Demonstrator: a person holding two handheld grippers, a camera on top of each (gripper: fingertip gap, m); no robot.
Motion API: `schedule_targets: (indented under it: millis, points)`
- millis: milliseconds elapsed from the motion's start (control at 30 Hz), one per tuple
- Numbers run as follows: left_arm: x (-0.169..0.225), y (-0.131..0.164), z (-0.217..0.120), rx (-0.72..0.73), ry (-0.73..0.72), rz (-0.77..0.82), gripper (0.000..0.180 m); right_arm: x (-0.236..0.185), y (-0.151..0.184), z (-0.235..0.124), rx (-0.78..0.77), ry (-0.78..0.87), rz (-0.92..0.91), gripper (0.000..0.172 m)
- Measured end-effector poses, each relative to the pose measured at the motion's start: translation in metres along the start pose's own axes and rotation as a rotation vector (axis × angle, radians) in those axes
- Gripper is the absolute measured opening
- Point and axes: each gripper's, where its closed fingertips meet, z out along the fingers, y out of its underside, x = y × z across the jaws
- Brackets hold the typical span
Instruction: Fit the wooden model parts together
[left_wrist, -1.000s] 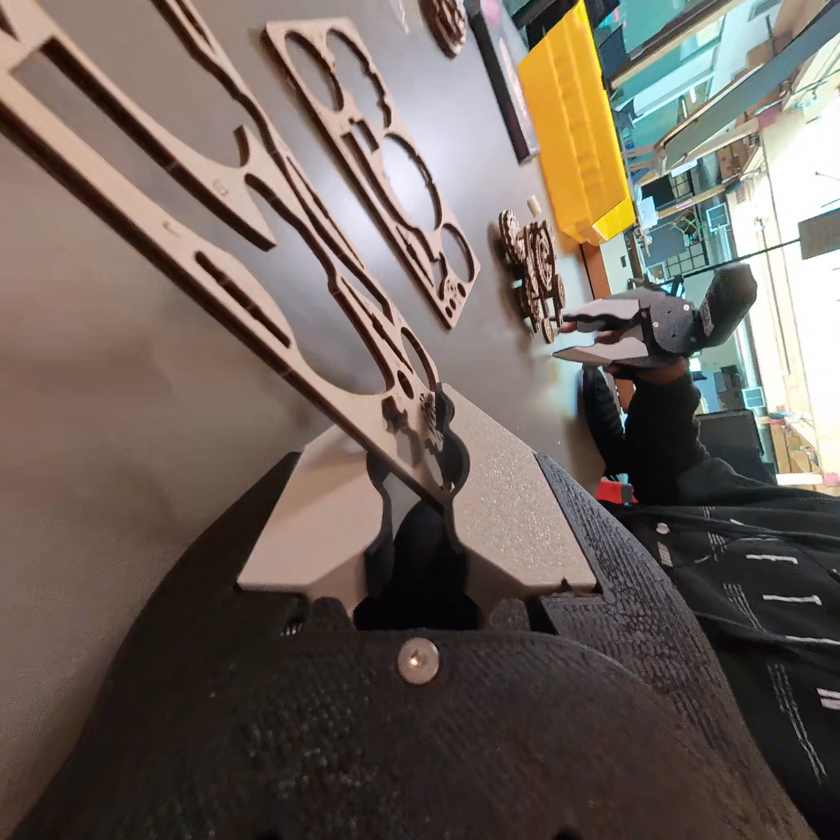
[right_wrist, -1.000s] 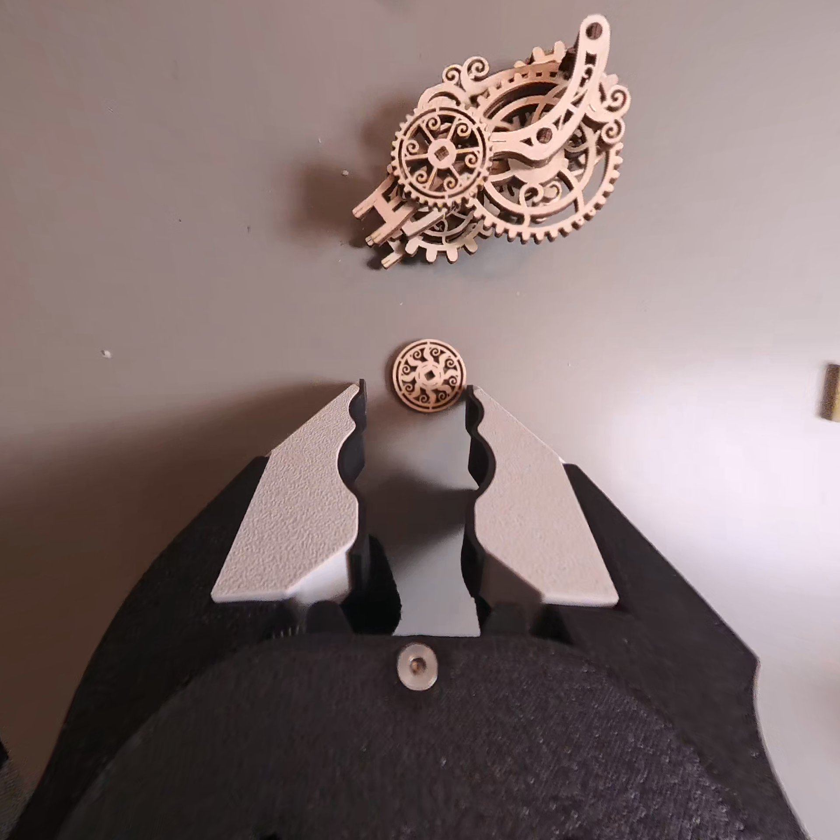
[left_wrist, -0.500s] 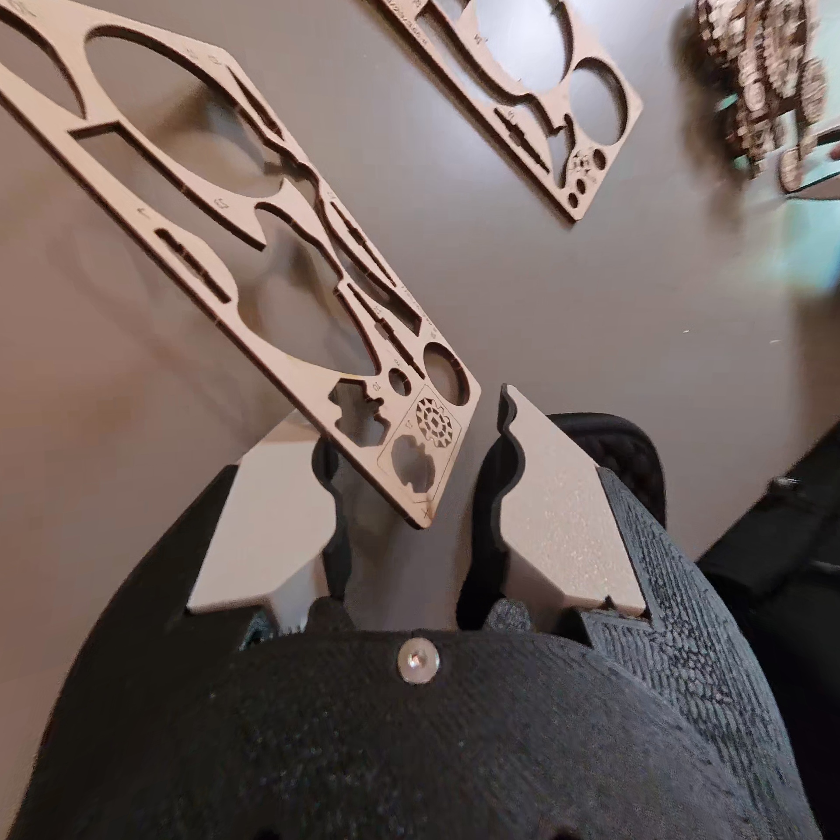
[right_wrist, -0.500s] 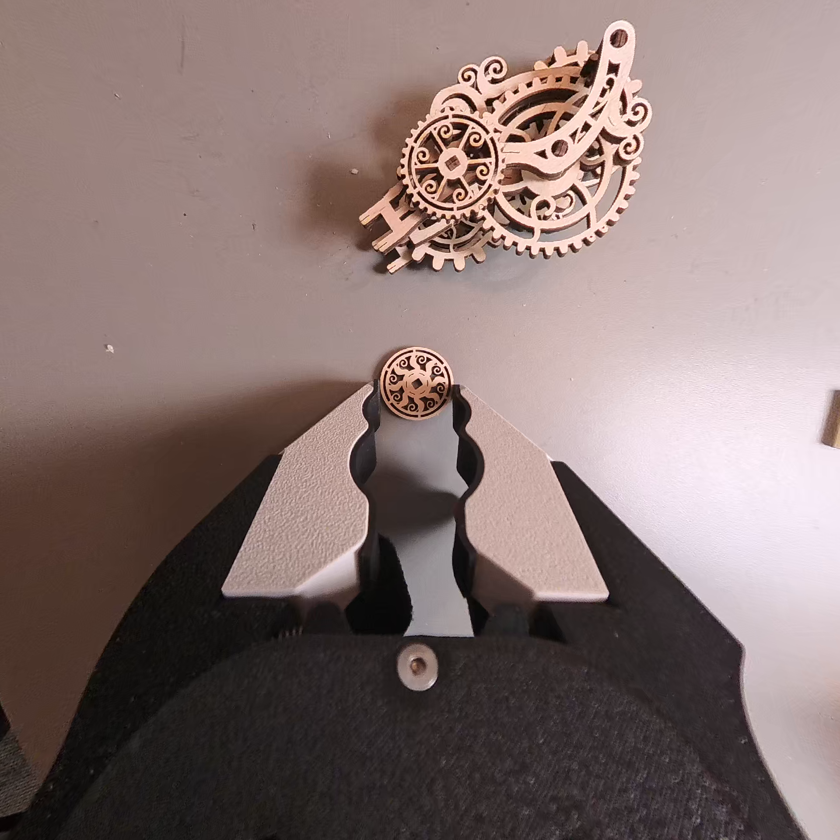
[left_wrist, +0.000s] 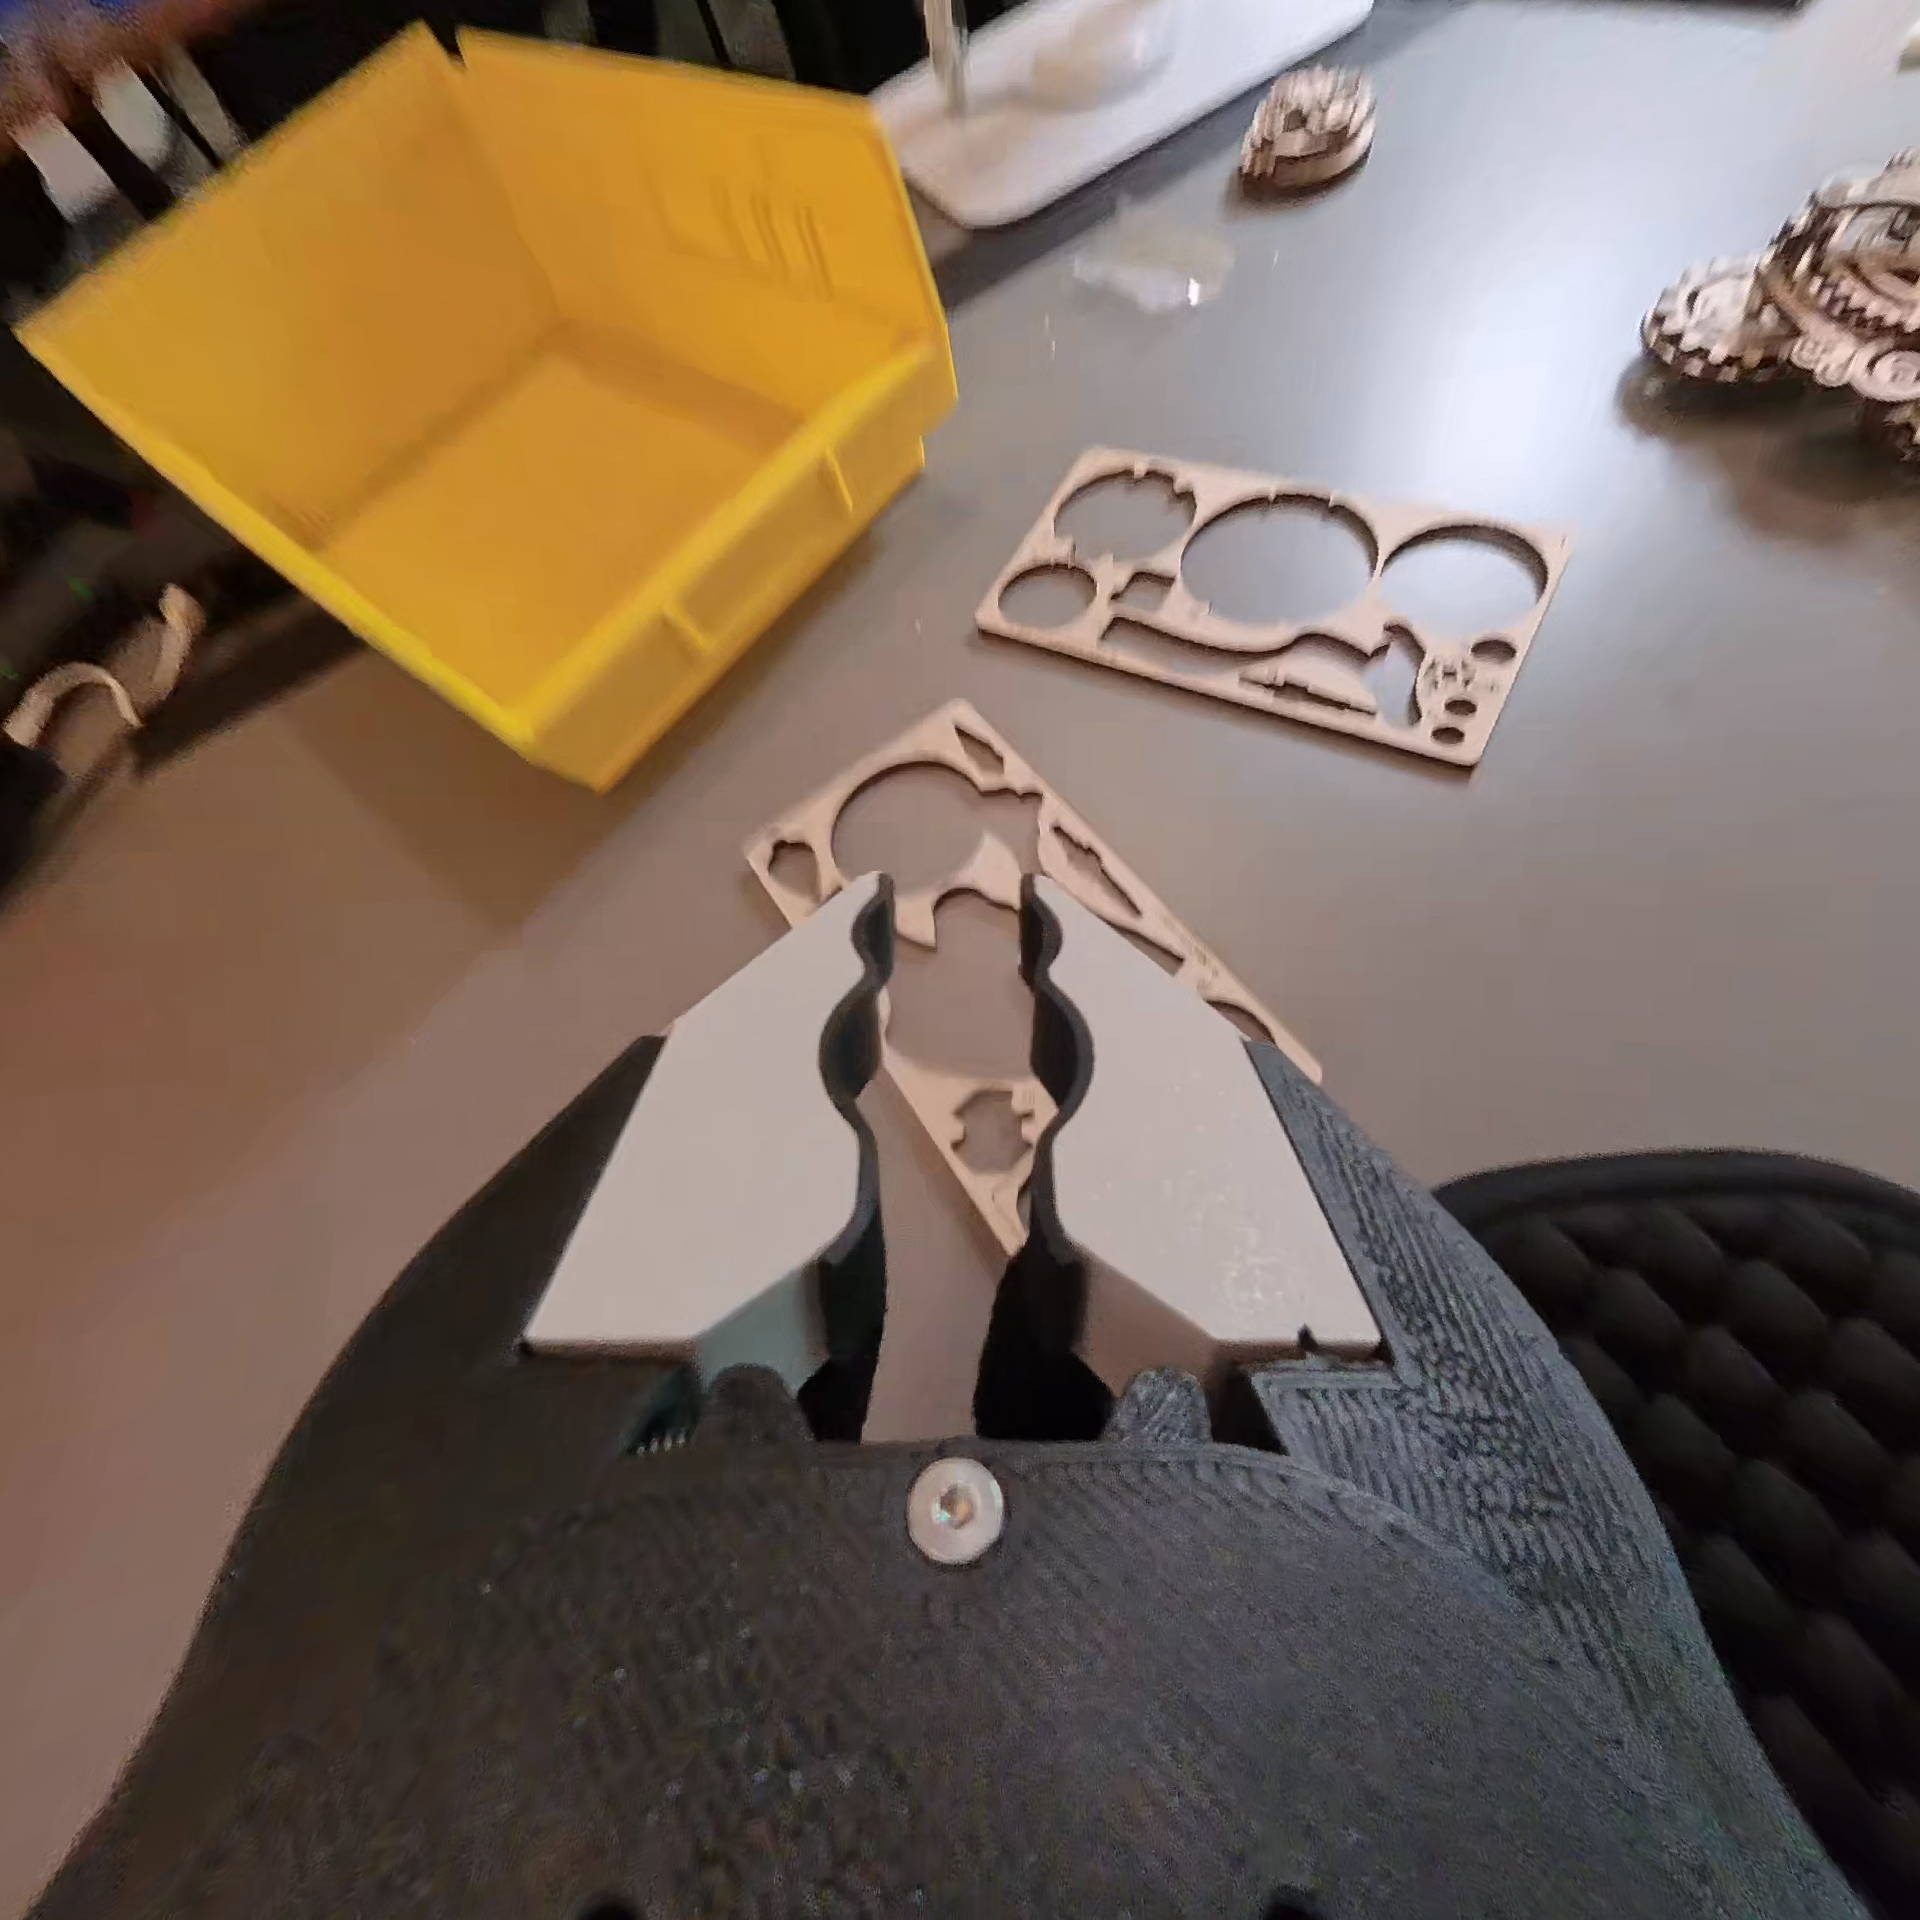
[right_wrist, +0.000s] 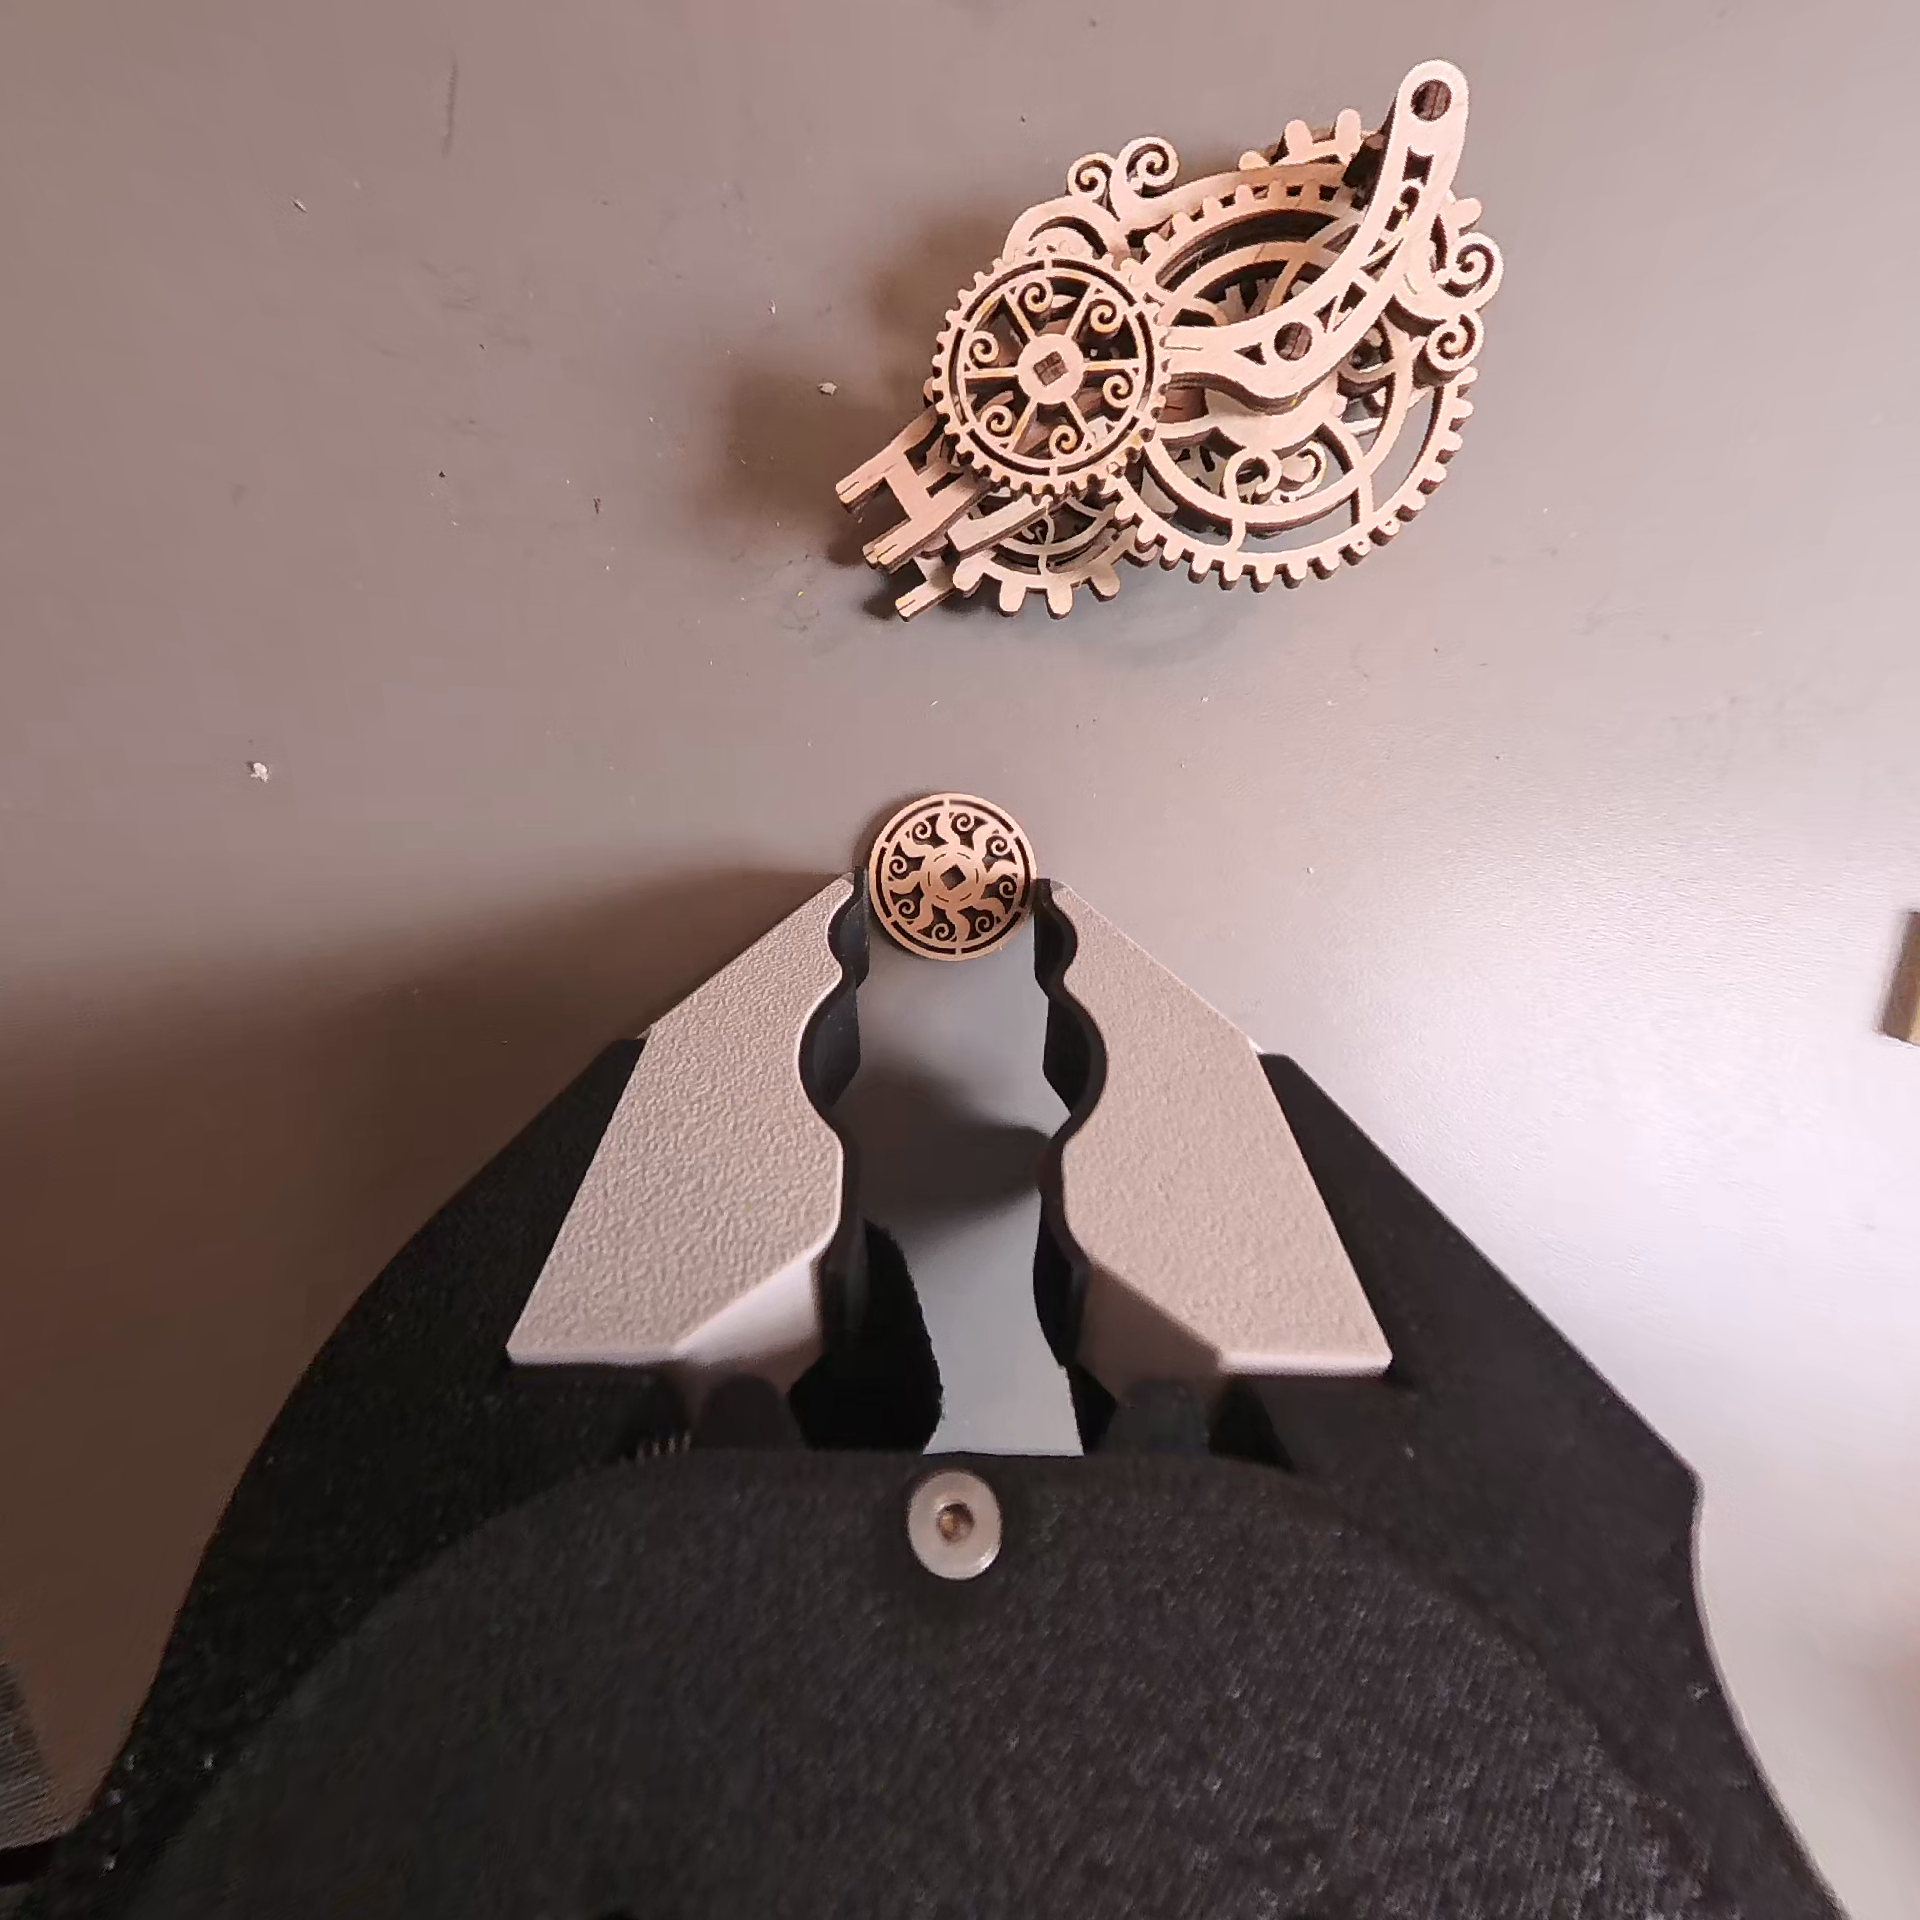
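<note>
The right gripper (right_wrist: 951, 894) clamps the small round wooden disc (right_wrist: 952, 879) at mid-frame, having closed on it; the geared wooden model (right_wrist: 1195, 384) lies upper right. The left gripper (left_wrist: 956, 904), jaws parted, has released the punched wooden sheet (left_wrist: 966, 810), now flat on the table (left_wrist: 364, 987) before a yellow bin (left_wrist: 499, 343). No writing is legible.

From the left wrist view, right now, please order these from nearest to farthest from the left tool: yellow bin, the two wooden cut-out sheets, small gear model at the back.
1. Near sheet, directly under the left tool.
2. Far sheet, ahead, right.
3. Yellow bin, ahead, left; close to the far sheet's rank.
4. Small gear model, far back right.
</note>
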Motion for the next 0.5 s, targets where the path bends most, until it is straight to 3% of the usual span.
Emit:
schedule_targets:
  millis: [100,167,500]
  points:
    - [0.008,-0.029,0.002,0.116,-0.037,0.071,0.009,0.0,0.0,0.0,-0.001,0.003,-0.006,0.03]
    - [0.026,-0.046,0.008,0.17,0.017,0.077,0.007,-0.002,-0.001,0.0,0.004,0.0,-0.01,0.03]
    - [0.193,-0.123,0.053,0.321,0.619,-0.023,0.023,-0.018,-0.017,-0.002,0.092,-0.045,-0.114,0.03]
